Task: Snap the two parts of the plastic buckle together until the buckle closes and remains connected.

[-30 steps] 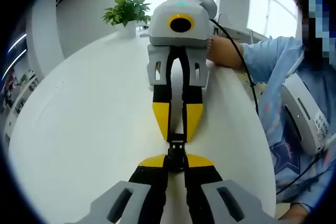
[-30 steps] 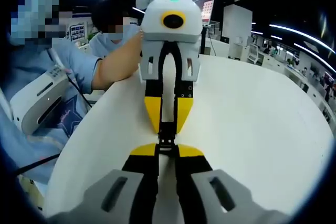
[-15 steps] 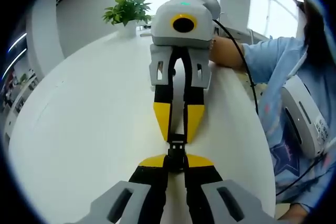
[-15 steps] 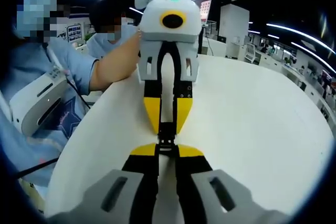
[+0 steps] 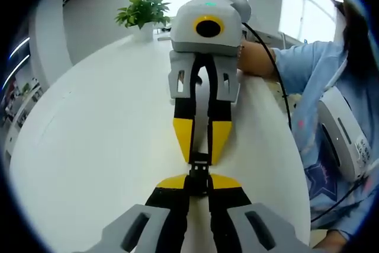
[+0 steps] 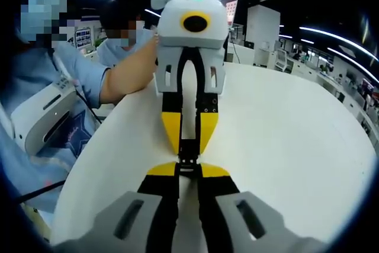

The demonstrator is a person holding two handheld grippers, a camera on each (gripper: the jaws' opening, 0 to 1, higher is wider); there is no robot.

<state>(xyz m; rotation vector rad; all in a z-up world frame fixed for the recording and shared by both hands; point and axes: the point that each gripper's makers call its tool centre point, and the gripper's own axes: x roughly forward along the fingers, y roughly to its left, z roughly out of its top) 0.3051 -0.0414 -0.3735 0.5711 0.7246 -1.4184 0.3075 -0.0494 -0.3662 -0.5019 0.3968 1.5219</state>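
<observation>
- Here, in the left gripper view, the left tool (image 5: 198,181) rises from the near edge, clenched on one end of the black buckle (image 5: 199,173) above the white surface (image 5: 95,146).
- The right tool (image 5: 200,153) faces it from the far side, its yellow tips pinching the buckle's other end.
- A potted plant (image 5: 143,13) stands far left.
- In the right gripper view, the right tool (image 6: 188,170) grips the buckle (image 6: 187,157) tip to tip with the left tool (image 6: 189,144).
- A person's sleeve (image 6: 71,66) lies at the left.
</observation>
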